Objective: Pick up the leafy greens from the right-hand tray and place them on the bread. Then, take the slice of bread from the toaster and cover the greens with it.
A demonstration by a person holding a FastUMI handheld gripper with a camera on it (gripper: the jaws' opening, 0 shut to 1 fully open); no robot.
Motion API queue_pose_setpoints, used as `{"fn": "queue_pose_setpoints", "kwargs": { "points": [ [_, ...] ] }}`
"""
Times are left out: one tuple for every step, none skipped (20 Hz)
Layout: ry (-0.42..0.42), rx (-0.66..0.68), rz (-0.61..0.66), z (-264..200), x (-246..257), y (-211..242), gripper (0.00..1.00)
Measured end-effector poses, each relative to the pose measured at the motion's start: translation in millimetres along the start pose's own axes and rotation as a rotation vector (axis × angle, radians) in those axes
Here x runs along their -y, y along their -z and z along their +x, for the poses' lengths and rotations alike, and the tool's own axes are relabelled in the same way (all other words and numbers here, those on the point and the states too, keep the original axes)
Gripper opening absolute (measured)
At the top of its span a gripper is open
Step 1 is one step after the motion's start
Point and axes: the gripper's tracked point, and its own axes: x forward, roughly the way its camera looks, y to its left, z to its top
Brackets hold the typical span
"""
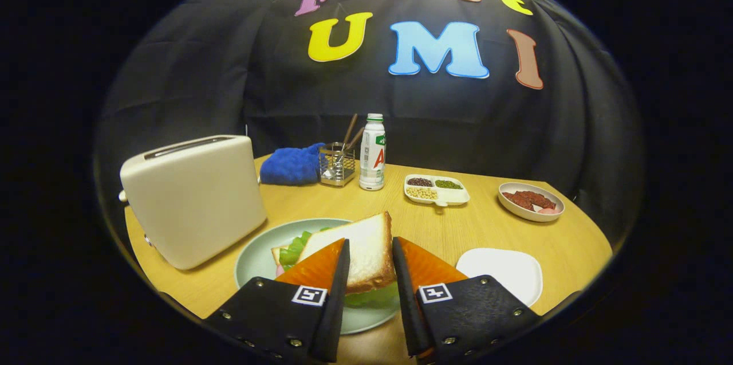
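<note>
Top bread slice (369, 247) lies over greens (293, 250) on plate (257, 256); right tray (504, 273) bare. My fingers (370, 250) part-open astride slice (contact unclear). Looks near-done.

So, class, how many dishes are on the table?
4: a green plate under the sandwich by the gripper, a white tray right of it, a divided dish and a bowl beyond.

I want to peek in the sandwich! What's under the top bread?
Green leafy greens poke out under the top bread slice, on the plate. The slice between the tongs hides the middle, so the bottom bread mostly can't be seen.
</note>
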Motion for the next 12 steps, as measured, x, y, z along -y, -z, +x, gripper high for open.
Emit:
{"fn": "queue_pose_setpoints", "kwargs": {
  "points": [
    [-0.005, -0.019, -0.02, -1, -2, 8, 0.44],
    [-0.021, -0.025, -0.024, -1, -6, 12, 0.44],
    [-0.043, -0.028, -0.024, -1, -11, 15, 0.44],
    [-0.037, -0.028, -0.031, -1, -12, 16, 0.44],
    [-0.029, -0.015, -0.038, 0, -9, 13, 0.44],
    [-0.025, 0.002, -0.038, -2, -7, 8, 0.41],
    [-0.025, 0.021, -0.04, -4, -8, 4, 0.41],
    [-0.019, 0.037, -0.049, -7, -6, -1, 0.41],
    [-0.012, 0.052, -0.055, -11, -2, -4, 0.41],
    [-0.005, 0.068, -0.054, -15, 1, -8, 0.41],
    [0.003, 0.088, -0.051, -20, 5, -12, 0.41],
    [0.018, 0.105, -0.052, -24, 10, -16, 0.41]
  ]
}}
